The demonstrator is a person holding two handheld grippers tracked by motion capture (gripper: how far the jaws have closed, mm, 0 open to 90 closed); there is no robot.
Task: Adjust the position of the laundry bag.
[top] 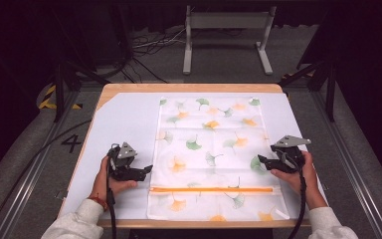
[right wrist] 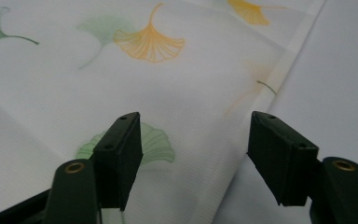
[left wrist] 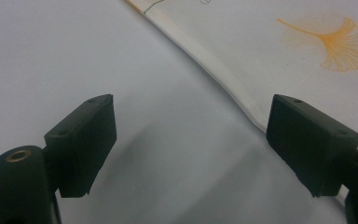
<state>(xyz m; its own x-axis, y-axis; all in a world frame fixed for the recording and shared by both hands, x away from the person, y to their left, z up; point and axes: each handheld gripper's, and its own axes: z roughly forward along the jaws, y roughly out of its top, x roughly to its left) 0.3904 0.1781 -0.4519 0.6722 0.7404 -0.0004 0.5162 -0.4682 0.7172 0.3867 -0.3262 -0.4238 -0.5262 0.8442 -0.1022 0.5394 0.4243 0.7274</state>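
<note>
A white cloth (top: 211, 149) printed with green and orange ginkgo leaves lies flat on the table, an orange stripe (top: 211, 189) running across its near part. My left gripper (top: 148, 170) is open at the cloth's left edge (left wrist: 223, 77), low over the white table cover, with nothing between its jaws. My right gripper (top: 260, 160) is open too, straddling the cloth's right edge (right wrist: 265, 93) above a green leaf (right wrist: 156, 144). In each gripper view the black fingers (left wrist: 86, 140) (right wrist: 121, 154) stand wide apart. A hand holds each gripper.
A white cover (top: 119, 129) lies over the wooden table (top: 189, 88). Beyond the table's far edge stand a white metal frame (top: 226, 30) and loose cables (top: 149, 45) on the grey floor. Dark stands flank the table at both sides.
</note>
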